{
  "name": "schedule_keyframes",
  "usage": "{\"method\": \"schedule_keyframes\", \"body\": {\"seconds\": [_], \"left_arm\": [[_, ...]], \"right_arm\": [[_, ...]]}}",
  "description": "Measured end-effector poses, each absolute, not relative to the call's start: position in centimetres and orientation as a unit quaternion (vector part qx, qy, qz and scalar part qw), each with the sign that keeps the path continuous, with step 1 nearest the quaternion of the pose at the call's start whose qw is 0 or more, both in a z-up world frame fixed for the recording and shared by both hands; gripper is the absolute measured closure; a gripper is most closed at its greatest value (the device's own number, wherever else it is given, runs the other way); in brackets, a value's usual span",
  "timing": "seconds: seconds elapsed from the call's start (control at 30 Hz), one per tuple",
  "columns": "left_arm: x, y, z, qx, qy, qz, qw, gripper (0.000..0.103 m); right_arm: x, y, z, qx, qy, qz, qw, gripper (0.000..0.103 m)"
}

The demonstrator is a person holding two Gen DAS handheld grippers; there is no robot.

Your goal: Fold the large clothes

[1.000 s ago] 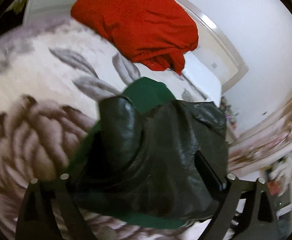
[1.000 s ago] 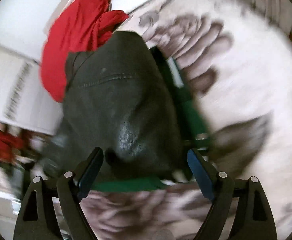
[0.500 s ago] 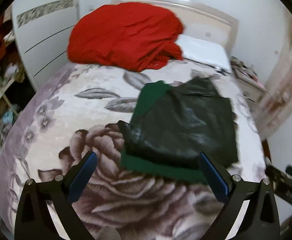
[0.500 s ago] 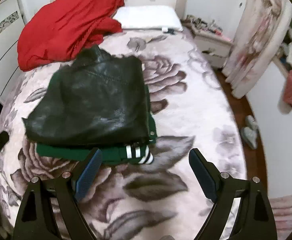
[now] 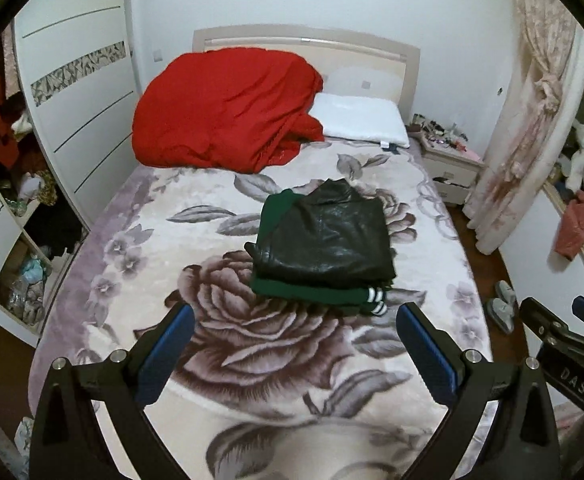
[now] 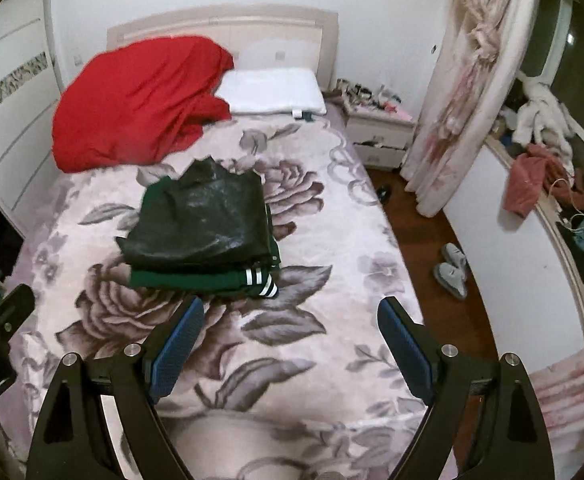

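Nearest the lens in the left wrist view, the left gripper [image 5: 292, 330] stands with its blue-padded jaws spread wide and nothing between them, hanging above the flowered blanket [image 5: 140, 240] that covers the bed. At the right edge of that view part of the right gripper's black body shows, bearing white letters that read "DAS"; the rest of the marking is cut off. In its own view the right gripper [image 6: 292, 320] is likewise spread wide and holds nothing, with only blanket showing between its pads. Beyond both grippers, well clear of them near the middle of the bed, lies the folded stack: a black leather jacket [image 5: 332, 236] resting on top of a folded green garment [image 5: 312, 290] whose white-striped cuff sticks out at the near right corner. Farther back, a heaped red cover [image 5: 228, 116] lies against the headboard [image 5: 372, 52], with a white pillow [image 5: 364, 122] just beside it. A white wardrobe [image 5: 80, 92] stands along the left of the bed, a cluttered nightstand [image 5: 448, 160] sits at its far right corner, and a tied floral curtain [image 5: 532, 120] hangs beyond that. No other writing can be read.
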State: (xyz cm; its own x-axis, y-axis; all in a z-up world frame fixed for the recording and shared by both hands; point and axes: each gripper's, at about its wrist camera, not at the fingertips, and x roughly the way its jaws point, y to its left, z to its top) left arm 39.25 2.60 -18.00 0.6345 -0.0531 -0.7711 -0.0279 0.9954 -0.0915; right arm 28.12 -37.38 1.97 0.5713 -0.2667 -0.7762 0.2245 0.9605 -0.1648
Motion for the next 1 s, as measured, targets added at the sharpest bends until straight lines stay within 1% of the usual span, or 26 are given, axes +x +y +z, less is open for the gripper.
{"method": "schedule_keyframes", "body": {"seconds": [0.17,0.3,0.43,0.5,0.8,1.0], "left_arm": [[35.2,2.4,-13.2,-0.039,0.418,-0.001,0.907,0.000],[32.6,2.3,-10.6,-0.035,0.413,-0.004,0.910,0.000],[31.0,2.1,-8.9,-0.028,0.405,-0.007,0.914,0.000],[30.3,2.0,-8.4,-0.025,0.405,-0.008,0.914,0.000],[28.2,1.6,-6.4,-0.022,0.387,-0.004,0.922,0.000],[27.2,1.7,-5.8,-0.020,0.368,0.018,0.930,0.000]], "right_arm": [[22.7,-36.3,8.5,-0.027,0.415,-0.137,0.899,0.013],[18.5,-35.6,13.2,-0.028,0.394,-0.135,0.909,0.013],[15.8,-35.3,16.3,-0.023,0.378,-0.130,0.916,0.012],[14.7,-35.1,17.4,-0.024,0.373,-0.129,0.919,0.009],[12.3,-35.7,20.9,-0.023,0.352,-0.121,0.928,0.008],[12.3,-35.7,21.6,-0.034,0.344,-0.112,0.931,0.007]]}}
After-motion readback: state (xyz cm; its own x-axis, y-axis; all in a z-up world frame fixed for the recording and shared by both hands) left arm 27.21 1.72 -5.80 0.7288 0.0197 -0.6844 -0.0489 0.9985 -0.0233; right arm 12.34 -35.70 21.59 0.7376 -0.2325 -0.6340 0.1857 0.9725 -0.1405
